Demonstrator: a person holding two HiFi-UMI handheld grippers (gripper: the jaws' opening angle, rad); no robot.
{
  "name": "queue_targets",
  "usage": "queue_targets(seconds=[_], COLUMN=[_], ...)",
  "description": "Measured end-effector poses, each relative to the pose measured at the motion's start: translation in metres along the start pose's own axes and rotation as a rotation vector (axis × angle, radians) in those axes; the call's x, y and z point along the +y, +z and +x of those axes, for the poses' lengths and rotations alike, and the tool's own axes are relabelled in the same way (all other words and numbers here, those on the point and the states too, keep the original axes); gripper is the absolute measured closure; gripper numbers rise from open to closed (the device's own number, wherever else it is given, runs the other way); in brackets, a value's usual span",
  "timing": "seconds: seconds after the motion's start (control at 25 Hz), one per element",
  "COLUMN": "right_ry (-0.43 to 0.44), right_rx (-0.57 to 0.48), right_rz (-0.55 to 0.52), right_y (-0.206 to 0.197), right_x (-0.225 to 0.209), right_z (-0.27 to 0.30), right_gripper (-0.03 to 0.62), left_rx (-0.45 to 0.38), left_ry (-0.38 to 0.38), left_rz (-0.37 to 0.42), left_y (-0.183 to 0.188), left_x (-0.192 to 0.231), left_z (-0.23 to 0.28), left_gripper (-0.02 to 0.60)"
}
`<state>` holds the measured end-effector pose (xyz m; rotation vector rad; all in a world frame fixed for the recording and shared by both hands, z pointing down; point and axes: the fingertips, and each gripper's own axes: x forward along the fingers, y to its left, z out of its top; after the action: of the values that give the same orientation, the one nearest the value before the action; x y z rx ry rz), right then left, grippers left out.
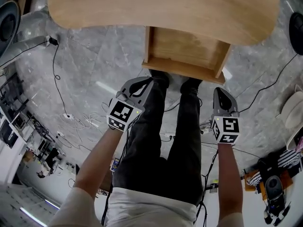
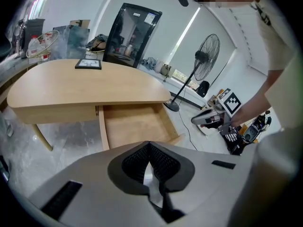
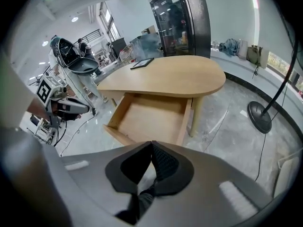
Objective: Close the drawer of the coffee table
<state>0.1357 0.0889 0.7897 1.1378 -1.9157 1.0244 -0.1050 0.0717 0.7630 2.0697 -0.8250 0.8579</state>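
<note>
- The drawer point(image 1: 187, 56) is a shallow rectangular box of light wood with thin side walls and a smooth, flat bottom. It stands pulled out from under the tabletop, on the person's side, and its front board is just ahead of the person's dark shoes point(image 1: 175, 82).
- The coffee table point(image 1: 161, 8) is of the same pale wood. Its top is wide and rounded like a bean, with a smooth matt surface, and it stands on slim slanted legs.
- A flat dark-framed rectangle point(image 2: 88, 64) lies on the tabletop, well apart from the drawer.
- The left gripper point(image 2: 149, 144) has a smooth grey shell and black pads with a fine mesh texture. Its jaws are pressed together and hold nothing. It hangs short of the drawer, not touching it.
- The right gripper point(image 3: 152, 143) looks the same, with jaws closed together and empty, also apart from the drawer.
- Each gripper carries a white cube point(image 1: 123, 113) with black square markers.
- The floor point(image 1: 94, 65) is glossy grey stone with marble veins, and thin cables point(image 1: 59, 86) run across it.
- A round standing fan point(image 2: 203, 60) and a tall black cabinet with a glass door point(image 2: 132, 32) stand beyond the table.
</note>
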Motion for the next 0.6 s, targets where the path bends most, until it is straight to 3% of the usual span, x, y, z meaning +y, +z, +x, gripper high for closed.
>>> queue_targets(seconds=[0.24,0.6], right_ry=[-0.040,-0.125], right_rx=[0.052,0.147], right_rz=[-0.011,-0.027], right_y=[-0.028,-0.070], right_x=[-0.016,-0.046], right_z=[0.022,0.046], right_gripper=[0.520,0.380], left_rx=[0.060,0.124], left_ry=[0.039,0.172], left_rz=[-0.030,-0.099], left_y=[-0.037,-0.080], left_x=[0.019,0.065], left_z=[0.020,0.034], left_gripper=[0.567,0.452])
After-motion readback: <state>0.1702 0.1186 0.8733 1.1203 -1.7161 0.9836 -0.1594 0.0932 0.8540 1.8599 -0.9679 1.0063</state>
